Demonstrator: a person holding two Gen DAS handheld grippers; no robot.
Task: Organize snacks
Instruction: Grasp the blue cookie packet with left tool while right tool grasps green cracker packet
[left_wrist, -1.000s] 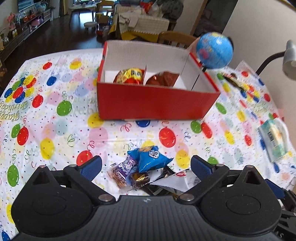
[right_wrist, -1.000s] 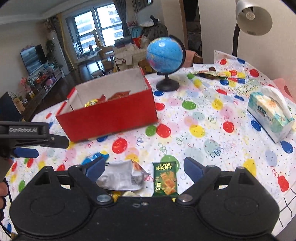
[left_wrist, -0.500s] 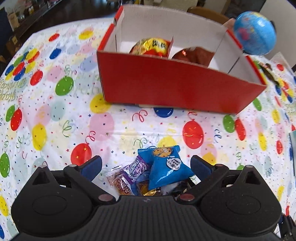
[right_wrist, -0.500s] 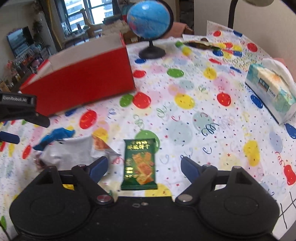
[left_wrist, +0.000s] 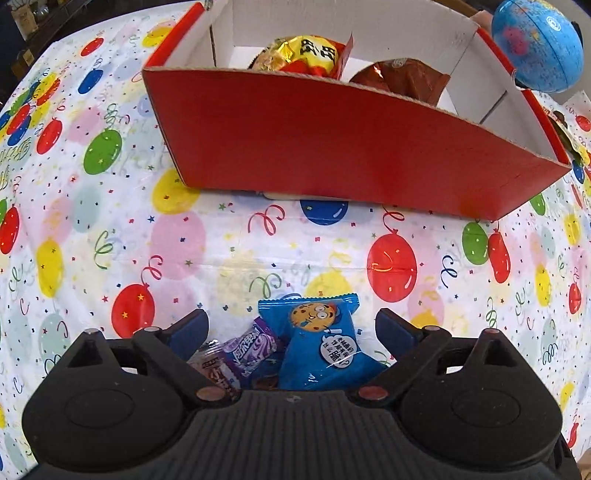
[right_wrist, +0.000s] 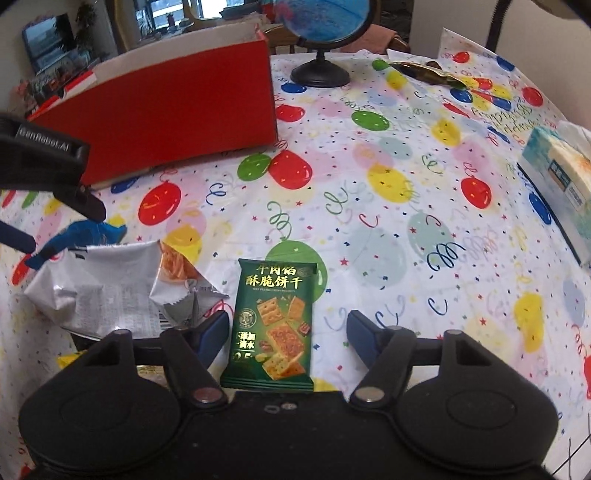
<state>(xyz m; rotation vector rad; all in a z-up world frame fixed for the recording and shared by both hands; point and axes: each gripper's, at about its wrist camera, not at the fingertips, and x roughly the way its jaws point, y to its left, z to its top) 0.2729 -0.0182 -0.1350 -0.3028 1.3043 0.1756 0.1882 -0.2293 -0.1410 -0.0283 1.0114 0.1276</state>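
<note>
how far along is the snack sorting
Early. Two packets, gold and brown, sit in the red box. Nothing gripped: left gripper straddles the blue cookie packet; right gripper, closing, straddles the green cracker packet. Purple and silver packets remain.

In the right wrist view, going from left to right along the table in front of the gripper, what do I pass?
Crumpled silver snack bag → green cracker packet, lying between the right gripper's open fingers → bare balloon tablecloth → tissue box at the right edge.
</note>
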